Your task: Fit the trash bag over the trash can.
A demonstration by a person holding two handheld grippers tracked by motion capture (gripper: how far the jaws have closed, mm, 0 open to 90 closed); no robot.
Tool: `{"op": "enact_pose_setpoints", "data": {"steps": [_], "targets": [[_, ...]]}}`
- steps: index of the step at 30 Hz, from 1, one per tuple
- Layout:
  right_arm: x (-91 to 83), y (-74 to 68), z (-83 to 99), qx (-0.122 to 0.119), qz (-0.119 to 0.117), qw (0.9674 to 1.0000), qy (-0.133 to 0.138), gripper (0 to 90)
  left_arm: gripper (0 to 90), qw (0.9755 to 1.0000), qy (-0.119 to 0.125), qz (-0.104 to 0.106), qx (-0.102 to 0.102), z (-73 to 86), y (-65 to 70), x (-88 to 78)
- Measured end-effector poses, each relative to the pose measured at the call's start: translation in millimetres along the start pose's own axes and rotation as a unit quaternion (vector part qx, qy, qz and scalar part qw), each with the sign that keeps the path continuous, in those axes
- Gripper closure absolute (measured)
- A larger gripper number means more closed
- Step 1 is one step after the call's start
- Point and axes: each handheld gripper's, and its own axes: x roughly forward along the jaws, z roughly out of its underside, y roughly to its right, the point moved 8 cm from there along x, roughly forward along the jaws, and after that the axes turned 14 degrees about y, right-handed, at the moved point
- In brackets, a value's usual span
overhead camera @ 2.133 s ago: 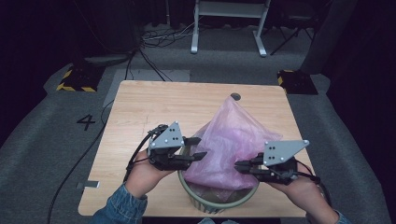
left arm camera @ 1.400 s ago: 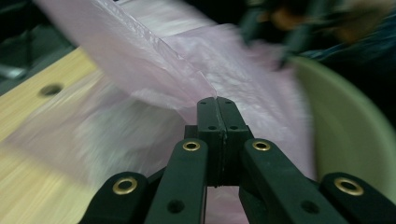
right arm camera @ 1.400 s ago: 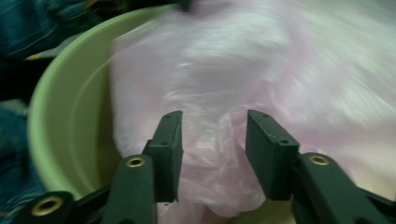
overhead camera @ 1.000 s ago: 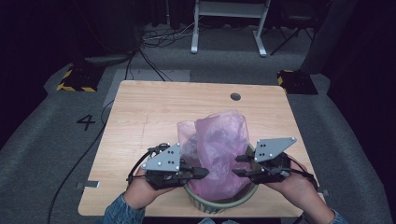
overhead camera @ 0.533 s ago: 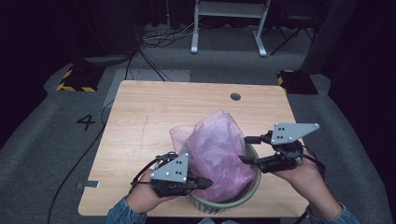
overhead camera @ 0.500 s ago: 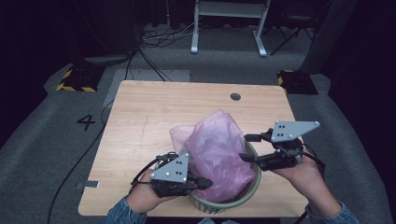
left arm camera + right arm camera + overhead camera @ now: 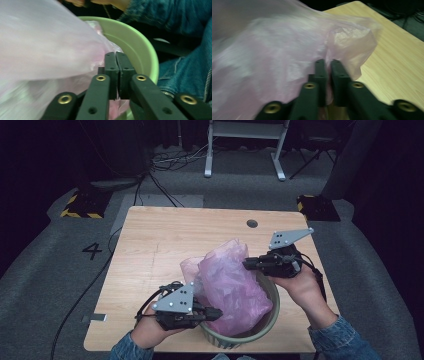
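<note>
With both my left gripper (image 7: 214, 312) and right gripper (image 7: 248, 264) clamped on the thin pink plastic bag (image 7: 232, 285), I am lining the round green bin (image 7: 272, 305); next I stretch its mouth over the rim beneath my jaws.

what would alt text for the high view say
A person's two handheld grippers pinch a pink plastic bag over a green bin at a wooden table's near edge: left gripper at its near side, right gripper at its far side.

We are looking along the right gripper (image 7: 327, 65), whose two black fingers (image 7: 321, 72) have just been closing and are pinching a fold of the pink plastic bag (image 7: 274, 65). The bag is billowing leftward, while the wooden table (image 7: 392, 60) is showing at right.
</note>
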Motion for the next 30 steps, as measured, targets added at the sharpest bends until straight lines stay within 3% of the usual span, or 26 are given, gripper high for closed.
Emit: {"op": "enact_pose_setpoints", "data": {"steps": [6,12,17,22,27,29,30], "targets": [[-6.6,-20.4,-0.6,-0.044,-0.019,0.9988,0.011,90.0,71.1,0.9975,0.052,-0.035,-0.034,-5.7,-15.8,-31.2],[-10.1,-41.0,7.7,-0.061,-0.044,0.9972,0.001,90.0,67.1,0.9943,0.073,-0.077,-0.01,-25.5,-27.8,-49.1],[-12.0,-61.4,11.4,-0.081,-0.07,0.9943,-0.004,90.0,64.6,0.9906,0.092,-0.1,0.01,-44.1,-36.5,-54.1],[-14.9,-74.0,14.4,-0.095,-0.084,0.9919,-0.005,89.7,63.3,0.9902,0.095,-0.102,0.014,-50.6,-43.9,-48.3],[-16.8,-73.6,16.8,-0.092,-0.075,0.9929,0.001,86.9,60.9,0.995,0.074,-0.067,0.005,-44.3,-42.0,-27.3],[-18.3,-70.7,17.4,-0.087,-0.068,0.9939,0.004,85.4,73.2,0.9978,0.052,-0.04,0.006,-38.3,-34.6,-16.3],[-19.1,-69.2,17.8,-0.083,-0.064,0.9945,0.005,84.8,79.8,0.9984,0.041,-0.037,0.013,-35.1,-31.2,-10.8]]}}
